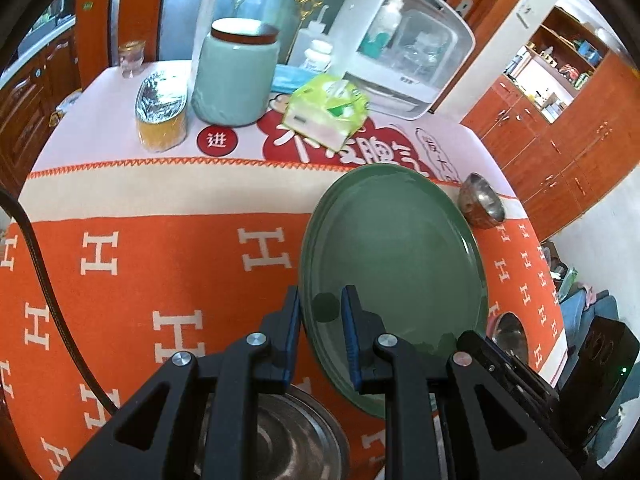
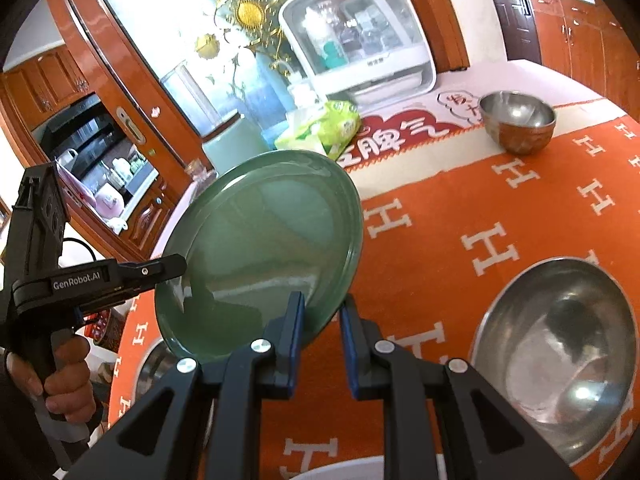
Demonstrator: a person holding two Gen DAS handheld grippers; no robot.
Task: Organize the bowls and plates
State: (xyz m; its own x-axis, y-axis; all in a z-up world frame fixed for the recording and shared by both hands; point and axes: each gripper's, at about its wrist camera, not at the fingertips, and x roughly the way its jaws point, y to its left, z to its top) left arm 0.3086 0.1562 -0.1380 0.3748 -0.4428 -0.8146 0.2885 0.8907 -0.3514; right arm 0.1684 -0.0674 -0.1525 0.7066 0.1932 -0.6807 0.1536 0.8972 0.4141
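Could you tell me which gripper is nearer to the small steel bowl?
Right. The right gripper grips the green plate's rim on the small steel bowl's side; the left gripper grips the opposite rim, farther away.

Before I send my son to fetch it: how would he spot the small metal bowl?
Start at the white countertop cabinet at the table's back. To its right, where the orange H-patterned cloth begins, stands the small metal bowl, upright. It is smaller than the wide steel bowl nearer the camera, with a coppery outside.
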